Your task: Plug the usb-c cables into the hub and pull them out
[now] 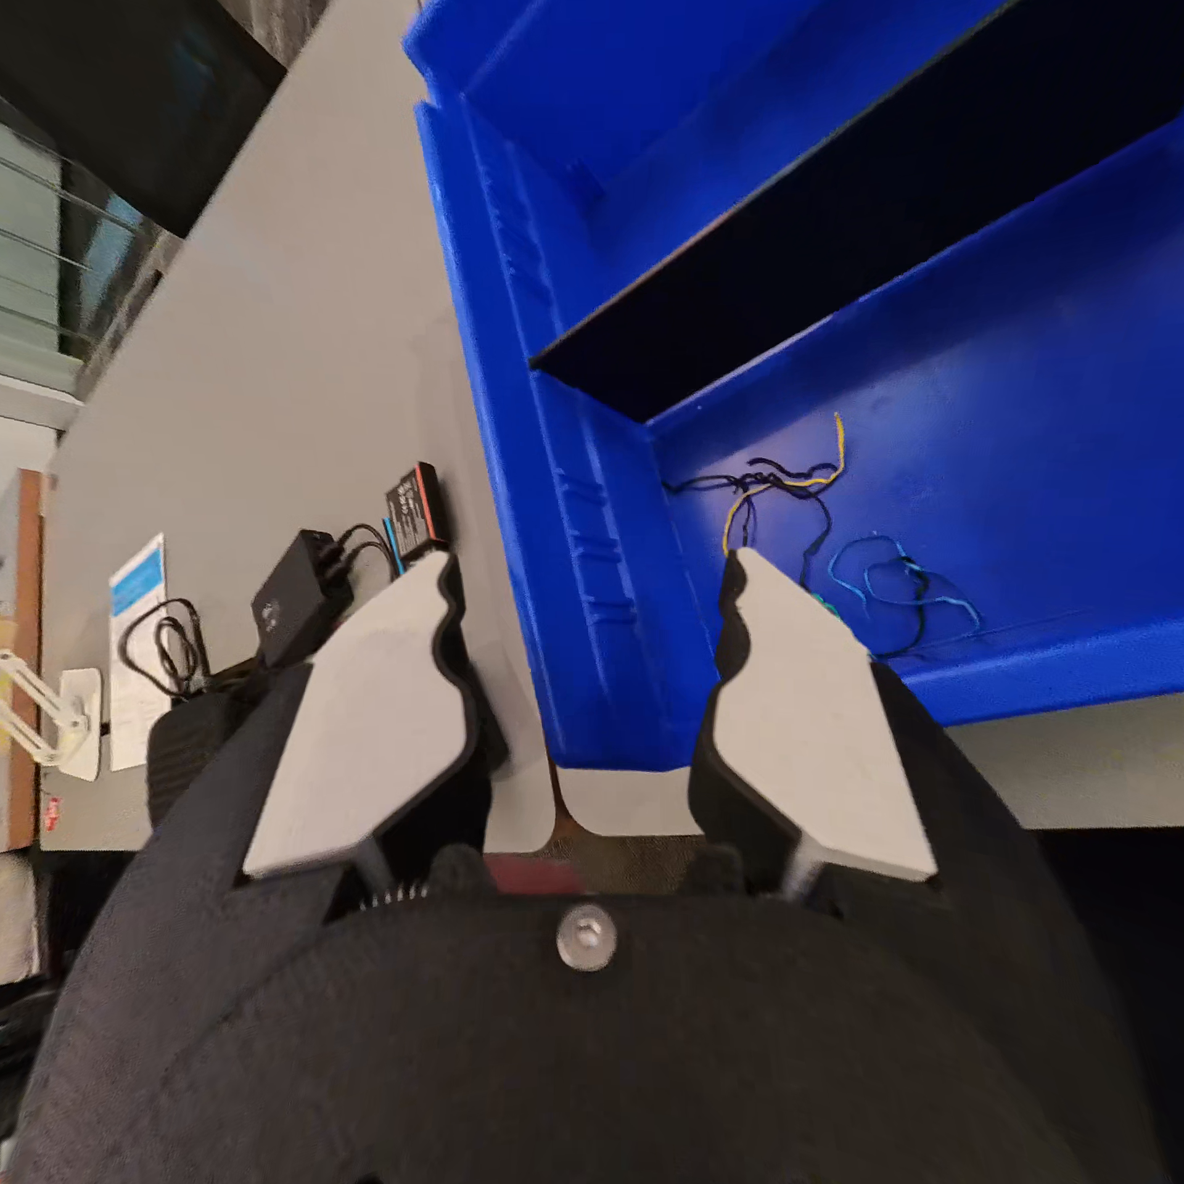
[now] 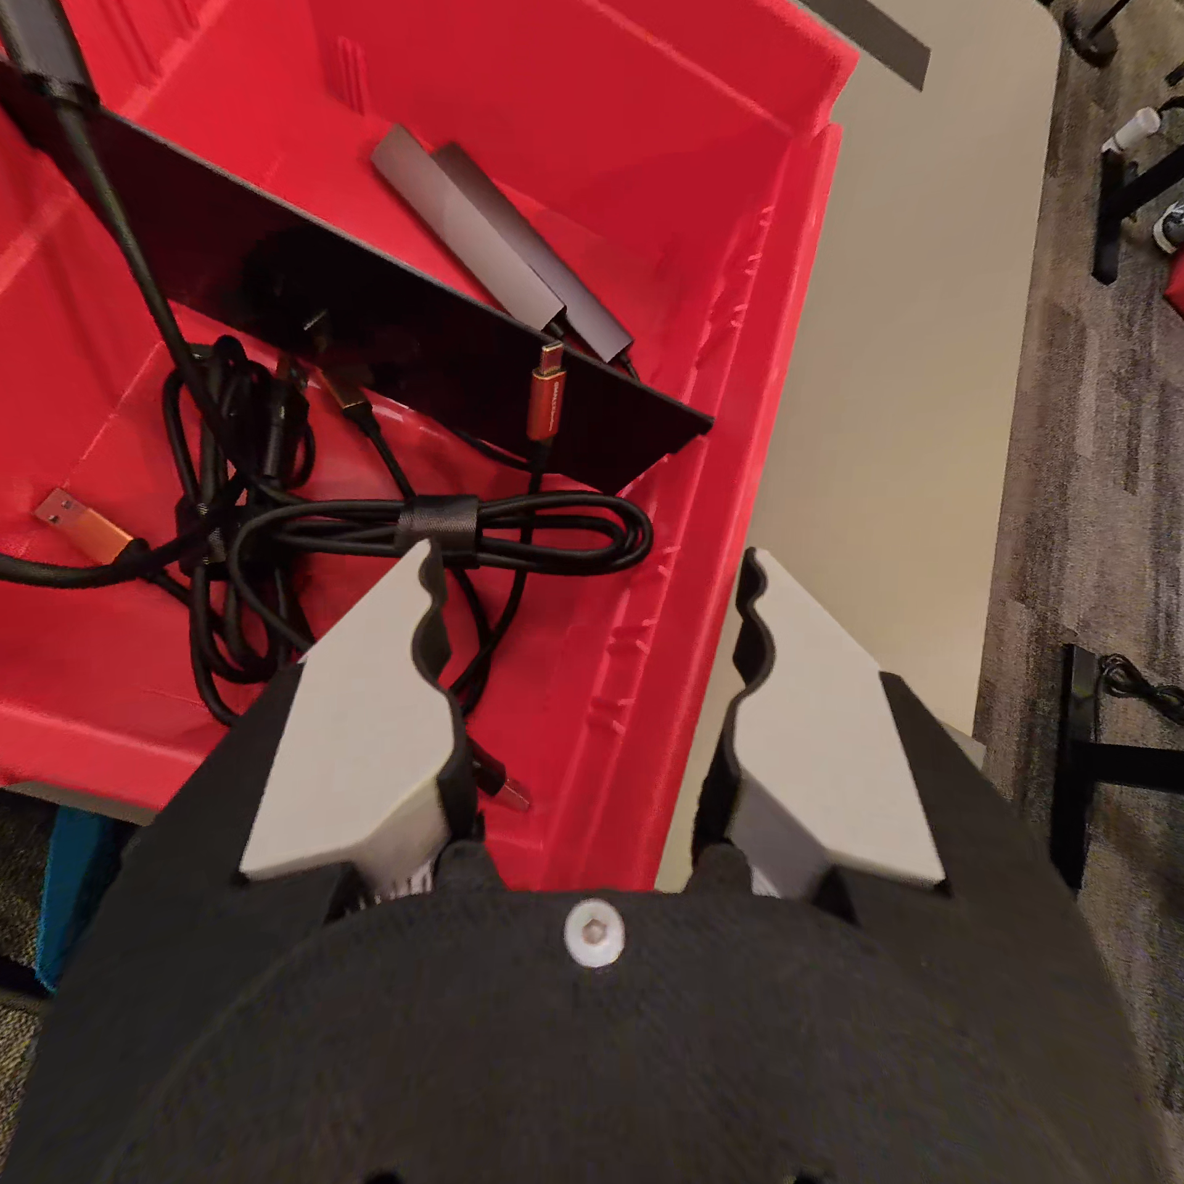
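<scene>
Grey table (image 1: 269, 333); left gripper (image 1: 592, 564), right gripper (image 2: 586, 557) agape, empty

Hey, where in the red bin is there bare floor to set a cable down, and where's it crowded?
In the red bin, the far compartment is bare left of the two grey hubs, beyond the black divider. The near compartment is crowded: tangled black cables cover most of its floor.

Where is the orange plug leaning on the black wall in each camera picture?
Left wrist view: not in it; only the blue bin with loose wires.
Right wrist view: the orange plug sits middle-right, inside the red bin, tip up against the black divider.
Shared landmark: the pale table.
</scene>
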The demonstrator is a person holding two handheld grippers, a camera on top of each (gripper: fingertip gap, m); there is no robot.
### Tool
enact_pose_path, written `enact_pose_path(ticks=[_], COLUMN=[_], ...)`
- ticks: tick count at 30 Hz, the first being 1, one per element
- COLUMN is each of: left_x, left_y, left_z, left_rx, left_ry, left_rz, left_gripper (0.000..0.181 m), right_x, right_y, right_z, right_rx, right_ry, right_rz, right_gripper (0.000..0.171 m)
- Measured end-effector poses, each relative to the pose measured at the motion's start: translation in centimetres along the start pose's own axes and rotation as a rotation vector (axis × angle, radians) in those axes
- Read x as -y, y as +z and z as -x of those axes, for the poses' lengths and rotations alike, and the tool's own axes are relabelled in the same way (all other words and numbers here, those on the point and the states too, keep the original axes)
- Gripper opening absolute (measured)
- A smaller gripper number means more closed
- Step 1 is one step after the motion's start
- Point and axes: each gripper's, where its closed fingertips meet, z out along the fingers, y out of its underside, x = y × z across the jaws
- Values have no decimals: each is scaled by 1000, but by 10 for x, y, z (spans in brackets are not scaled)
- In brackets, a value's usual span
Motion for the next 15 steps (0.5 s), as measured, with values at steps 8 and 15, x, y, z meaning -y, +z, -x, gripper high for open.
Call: enact_pose_path(ticks=[8,15], left_x=[-7,-16], left_y=[20,31], left_z=[0,10], left_rx=[-42,-112], left_ry=[-117,-286], left_rz=[-22,-36], left_gripper=[53,50], right_x=[1,5], right_y=[4,4], right_z=[-9,-6], right_rx=[15,101], right_ry=[47,151], right_rz=[-23,-99], right_gripper=[49,30])
